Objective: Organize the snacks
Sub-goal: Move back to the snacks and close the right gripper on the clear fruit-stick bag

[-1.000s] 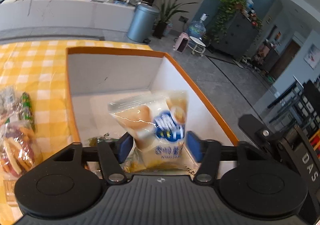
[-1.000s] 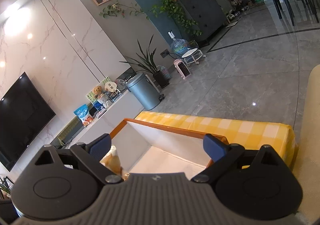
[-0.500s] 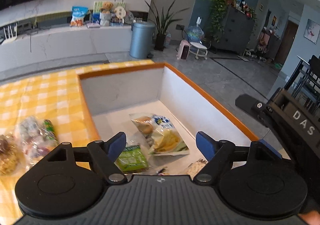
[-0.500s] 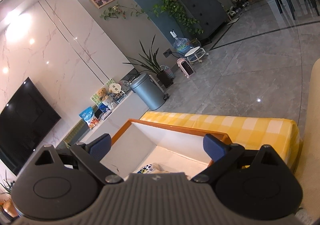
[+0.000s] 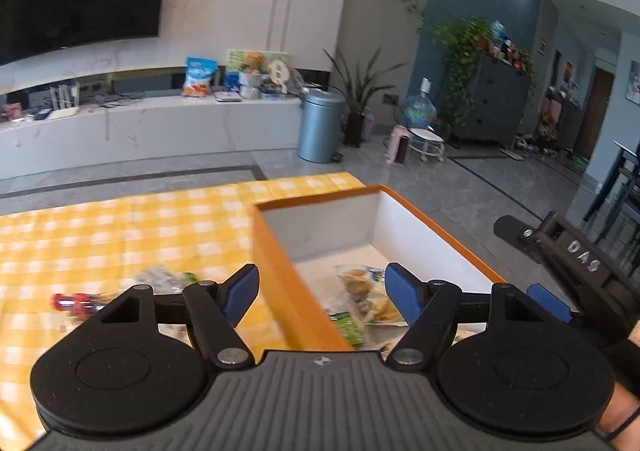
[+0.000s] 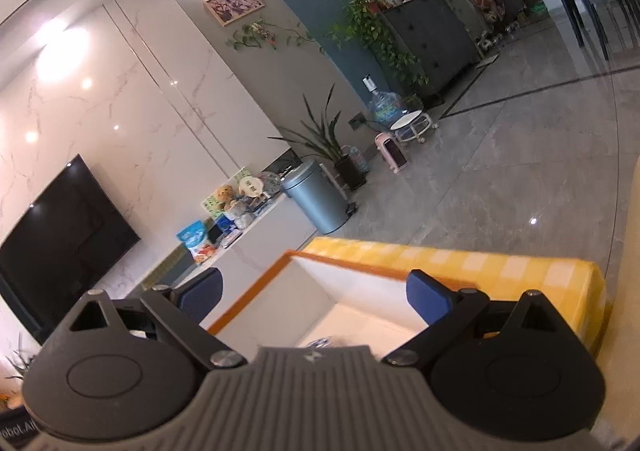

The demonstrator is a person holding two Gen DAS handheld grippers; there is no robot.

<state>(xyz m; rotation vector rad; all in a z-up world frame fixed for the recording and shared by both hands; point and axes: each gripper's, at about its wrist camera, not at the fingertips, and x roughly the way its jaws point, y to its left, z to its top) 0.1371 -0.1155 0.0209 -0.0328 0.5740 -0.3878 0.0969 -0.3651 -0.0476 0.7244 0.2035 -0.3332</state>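
Observation:
My left gripper (image 5: pixel 322 289) is open and empty, above the left wall of the orange-rimmed white box (image 5: pixel 280 251). Inside the box lie a clear snack bag with a blue label (image 5: pixel 366 293) and a green packet (image 5: pixel 348 325). Loose snacks lie on the yellow checked tablecloth (image 5: pixel 120 227) left of the box: a clear bag (image 5: pixel 160 277) and a red-wrapped one (image 5: pixel 76 301). My right gripper (image 6: pixel 314 293) is open and empty, raised over the same box (image 6: pixel 360 271); it also shows at the right edge of the left wrist view (image 5: pixel 560 251).
The table's far edge drops to a grey tiled floor (image 5: pixel 460 191). A grey bin (image 5: pixel 320 125), a plant and a white TV bench with more bags (image 5: pixel 198 77) stand beyond.
My left gripper opened and dropped the clear snack bag into the box, then swung left over the box's left wall. The right gripper tilted slightly.

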